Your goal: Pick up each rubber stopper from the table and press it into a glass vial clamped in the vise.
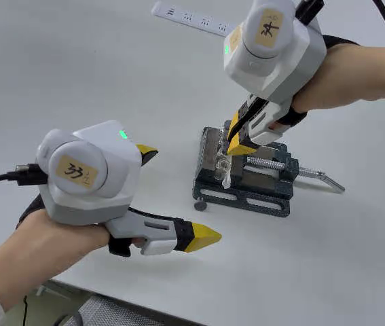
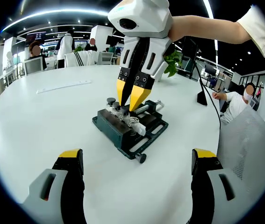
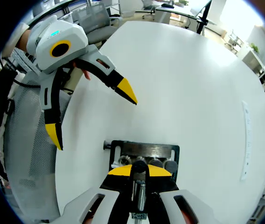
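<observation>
One vise (image 1: 246, 197) holds four vials (image 3: 121, 162); right gripper (image 1: 236, 144) pinches a stopper (image 3: 139, 167) between its tips (left gripper (image 1: 178, 193) spread wide).

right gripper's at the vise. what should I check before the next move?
1. Right gripper lined up on the vise: ok, its tips sit at the row of vials.
2. Grip on the stopper: ok, the jaws are closed around a dark stopper.
3. Stopper seated in its vial: cannot tell, the tips hide the joint.
4. Left gripper clear of the vise: ok, open and off to the side.
5. Vise flat on the table: ok.
</observation>
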Motion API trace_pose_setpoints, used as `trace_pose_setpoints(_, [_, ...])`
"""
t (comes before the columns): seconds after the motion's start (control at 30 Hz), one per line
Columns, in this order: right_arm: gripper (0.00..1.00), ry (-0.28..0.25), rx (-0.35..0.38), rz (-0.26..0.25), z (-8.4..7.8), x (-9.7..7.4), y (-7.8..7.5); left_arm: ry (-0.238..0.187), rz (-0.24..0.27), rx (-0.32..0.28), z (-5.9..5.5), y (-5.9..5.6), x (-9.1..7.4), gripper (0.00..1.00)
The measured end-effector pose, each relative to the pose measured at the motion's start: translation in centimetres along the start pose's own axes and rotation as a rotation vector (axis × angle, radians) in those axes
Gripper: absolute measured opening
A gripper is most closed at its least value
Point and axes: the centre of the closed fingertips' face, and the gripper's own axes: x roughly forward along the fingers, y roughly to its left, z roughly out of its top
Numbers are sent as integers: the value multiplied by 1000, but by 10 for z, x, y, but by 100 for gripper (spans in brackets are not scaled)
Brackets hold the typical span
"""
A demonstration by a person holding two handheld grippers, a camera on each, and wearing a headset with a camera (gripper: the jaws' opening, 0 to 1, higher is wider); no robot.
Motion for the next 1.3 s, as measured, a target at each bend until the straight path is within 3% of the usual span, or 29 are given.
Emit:
trace_pose_setpoints(0.47, [4,-17,161,-45,0,1,0,1,-6,6,0,0,1,95])
trace_pose_setpoints(0.73, [4,22,113,-64,0,1,0,2,-9,7,1,-1,1,95])
trace_pose_setpoints(1.3, [7,15,48,-46,0,0,-2,5,-7,7,0,-1,1,95])
